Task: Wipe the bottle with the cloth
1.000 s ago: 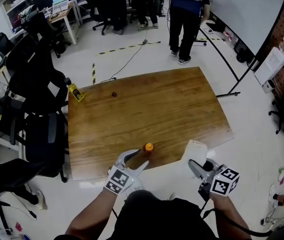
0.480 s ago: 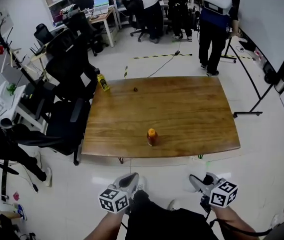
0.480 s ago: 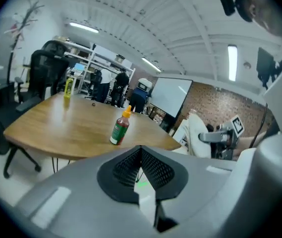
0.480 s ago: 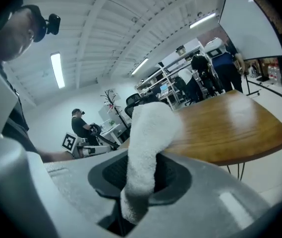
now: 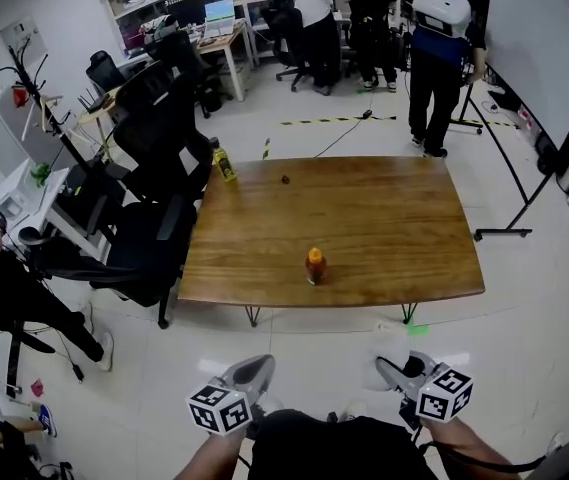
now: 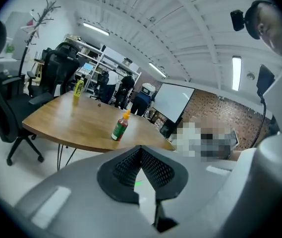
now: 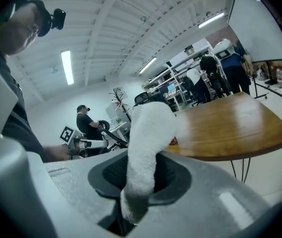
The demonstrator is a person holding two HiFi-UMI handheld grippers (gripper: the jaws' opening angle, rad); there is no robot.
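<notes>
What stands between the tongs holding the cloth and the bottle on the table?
Nothing visible does. The right tongs, shut on the cloth, hang short of the table. Only open floor and bare wood lie between them and the bottle, which stands alone near the table's near edge.

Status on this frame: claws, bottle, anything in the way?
Left claw shut, empty. Right claw shut on cloth. Bottle upright on table, apart from both claws. Nothing between.
</notes>
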